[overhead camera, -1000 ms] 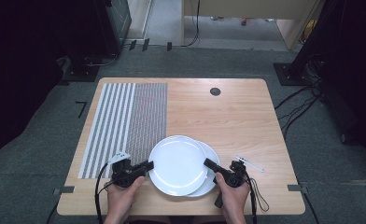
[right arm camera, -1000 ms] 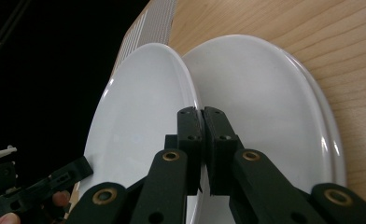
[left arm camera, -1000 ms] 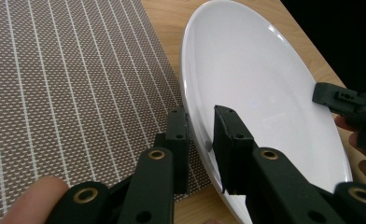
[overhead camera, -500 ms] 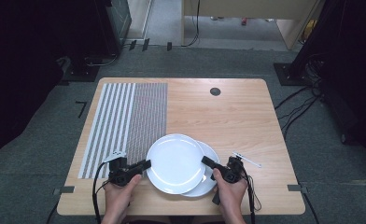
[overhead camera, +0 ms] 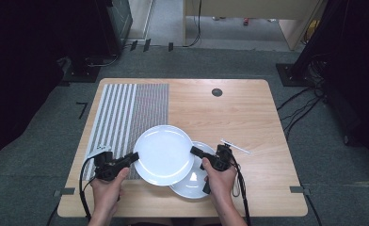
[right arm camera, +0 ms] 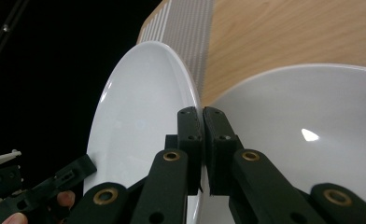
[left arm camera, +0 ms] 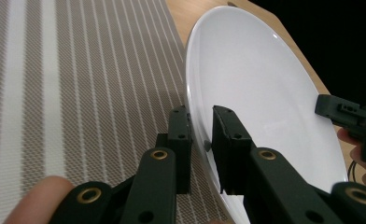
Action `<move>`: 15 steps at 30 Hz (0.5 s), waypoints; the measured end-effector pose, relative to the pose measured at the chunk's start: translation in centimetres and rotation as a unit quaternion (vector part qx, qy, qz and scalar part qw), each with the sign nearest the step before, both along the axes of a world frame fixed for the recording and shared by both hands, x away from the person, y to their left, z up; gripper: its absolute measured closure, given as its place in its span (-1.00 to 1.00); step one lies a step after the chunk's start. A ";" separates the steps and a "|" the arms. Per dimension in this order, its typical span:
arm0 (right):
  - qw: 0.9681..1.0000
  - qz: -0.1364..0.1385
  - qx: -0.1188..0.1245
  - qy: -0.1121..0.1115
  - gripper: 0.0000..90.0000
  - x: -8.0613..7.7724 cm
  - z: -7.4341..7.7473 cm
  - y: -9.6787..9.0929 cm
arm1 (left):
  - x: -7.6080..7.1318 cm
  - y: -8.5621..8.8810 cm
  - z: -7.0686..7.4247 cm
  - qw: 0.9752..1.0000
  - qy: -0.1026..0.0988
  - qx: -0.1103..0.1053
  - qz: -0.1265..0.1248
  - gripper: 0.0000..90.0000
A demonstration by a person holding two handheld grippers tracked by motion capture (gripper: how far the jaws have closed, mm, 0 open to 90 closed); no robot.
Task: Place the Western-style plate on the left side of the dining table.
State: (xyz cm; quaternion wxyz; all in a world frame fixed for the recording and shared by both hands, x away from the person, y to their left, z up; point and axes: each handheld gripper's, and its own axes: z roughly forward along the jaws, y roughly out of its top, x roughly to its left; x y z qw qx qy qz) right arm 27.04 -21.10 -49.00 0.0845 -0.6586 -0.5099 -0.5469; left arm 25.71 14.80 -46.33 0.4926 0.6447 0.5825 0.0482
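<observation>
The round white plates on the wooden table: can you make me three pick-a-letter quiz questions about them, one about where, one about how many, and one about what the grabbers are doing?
1. Where does the lower round white plate lie?
A. on bare wood
B. on the striped mat
C. on the floor

2. How many white plates are there?
A. one
B. two
C. four

3. How do the two black grippers hold the upper round white plate?
A. both wide open above it
B. one touches it
C. both clamped on its rim

Answers: 1 A, the wooden table shows around it. 2 B, one overlaps the other. 3 C, the left gripper and right gripper pinch opposite edges.
</observation>
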 end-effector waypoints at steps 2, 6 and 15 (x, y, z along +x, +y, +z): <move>1.000 0.004 0.002 0.001 0.94 0.8 0.3 1.0 | 0.3 1.0 0.5 1.000 -0.004 0.003 0.008 0.76; 1.000 0.017 0.001 0.000 0.94 1.9 0.9 2.7 | 0.8 2.4 0.7 1.000 -0.003 0.000 0.016 0.76; 0.999 0.031 -0.007 0.002 0.94 4.4 1.4 5.5 | 2.6 5.3 0.8 0.999 0.006 0.000 0.035 0.76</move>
